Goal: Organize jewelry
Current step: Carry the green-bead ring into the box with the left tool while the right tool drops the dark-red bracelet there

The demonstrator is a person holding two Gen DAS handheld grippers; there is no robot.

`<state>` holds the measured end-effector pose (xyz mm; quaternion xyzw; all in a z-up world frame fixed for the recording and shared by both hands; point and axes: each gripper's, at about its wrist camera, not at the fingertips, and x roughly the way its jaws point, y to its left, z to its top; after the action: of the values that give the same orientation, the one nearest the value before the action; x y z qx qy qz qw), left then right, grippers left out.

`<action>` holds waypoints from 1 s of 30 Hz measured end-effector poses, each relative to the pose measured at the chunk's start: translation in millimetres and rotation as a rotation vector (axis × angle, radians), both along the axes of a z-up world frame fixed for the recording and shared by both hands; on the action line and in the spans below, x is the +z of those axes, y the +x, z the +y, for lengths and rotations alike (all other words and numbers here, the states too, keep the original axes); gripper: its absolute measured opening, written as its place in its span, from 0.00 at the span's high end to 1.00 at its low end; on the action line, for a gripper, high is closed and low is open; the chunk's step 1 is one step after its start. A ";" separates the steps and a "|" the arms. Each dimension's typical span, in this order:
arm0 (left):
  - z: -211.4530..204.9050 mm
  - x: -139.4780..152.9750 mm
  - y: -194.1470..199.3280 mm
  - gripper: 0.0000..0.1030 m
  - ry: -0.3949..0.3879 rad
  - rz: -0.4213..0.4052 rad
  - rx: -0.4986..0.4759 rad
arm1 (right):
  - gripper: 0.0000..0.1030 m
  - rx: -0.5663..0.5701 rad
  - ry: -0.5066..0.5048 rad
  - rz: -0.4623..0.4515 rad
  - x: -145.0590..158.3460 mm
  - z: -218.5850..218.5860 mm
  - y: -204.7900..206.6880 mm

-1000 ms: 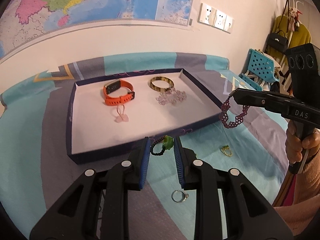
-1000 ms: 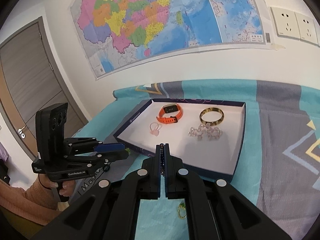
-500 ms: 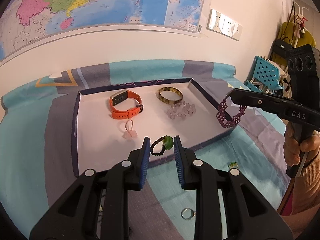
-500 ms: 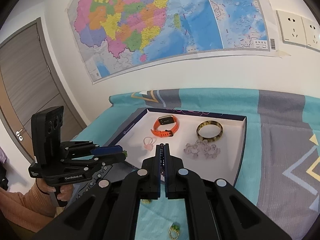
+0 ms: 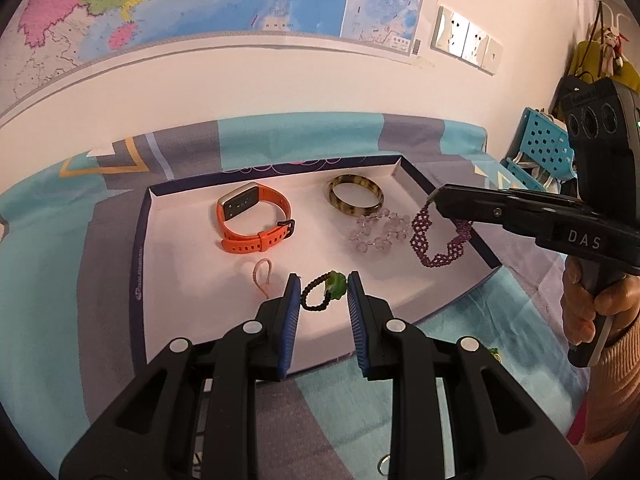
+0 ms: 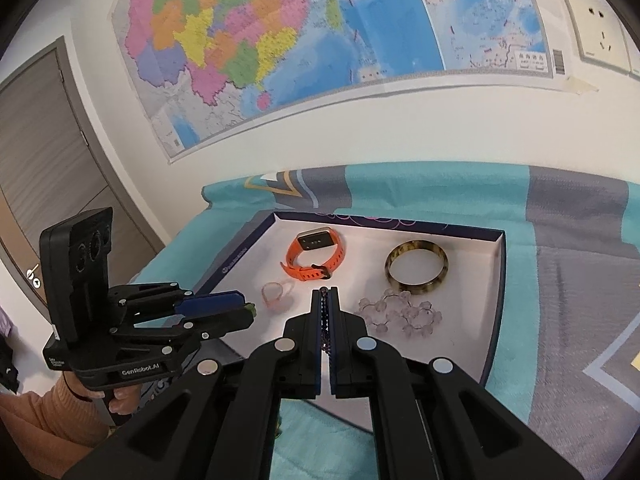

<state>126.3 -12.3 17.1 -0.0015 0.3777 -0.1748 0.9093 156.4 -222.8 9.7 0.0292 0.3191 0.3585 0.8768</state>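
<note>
A wall map [image 6: 304, 44] hangs above the bench, which is draped in a teal and grey cloth [image 5: 280, 140], and on that cloth sits our shallow white tray [image 5: 140, 264] with its dark rim. In our left gripper [image 5: 324, 292] the blue fingers [image 5: 291, 300] pinch a black beaded bracelet with a green charm [image 5: 325, 290], held over the tray's near edge. Our right gripper [image 6: 326, 312] has its fingers pressed together on a purple beaded bracelet [image 5: 434, 246], which dangles over the tray's right edge. Inside the tray, an orange watch [image 5: 252, 220] lies toward the far left, a tortoiseshell bangle [image 5: 356, 200] toward the far right, and a clear bead bracelet [image 5: 378, 232] just in front of the bangle. A small pink loop [image 5: 263, 278] rests near the watch, closer to us. On the cloth by the bench's near edge we see a silver ring [image 5: 385, 463], partly hidden. A person's hand [image 5: 588, 300] grips the right handle.
</note>
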 end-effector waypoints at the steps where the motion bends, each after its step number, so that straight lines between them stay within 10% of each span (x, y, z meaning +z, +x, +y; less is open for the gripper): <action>1: -0.8 -2.0 2.5 0.76 0.003 0.006 0.001 | 0.99 -0.002 -0.001 0.006 -1.7 0.3 2.5; 30: -5.2 -23.9 26.1 0.65 0.024 0.071 0.024 | 0.93 -0.079 -0.018 0.078 -22.8 -8.3 28.9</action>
<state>152.4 -17.5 -6.8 -0.0015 0.4119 -0.1591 0.8972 185.3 -231.1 -13.1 0.0481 0.3549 0.3193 0.8774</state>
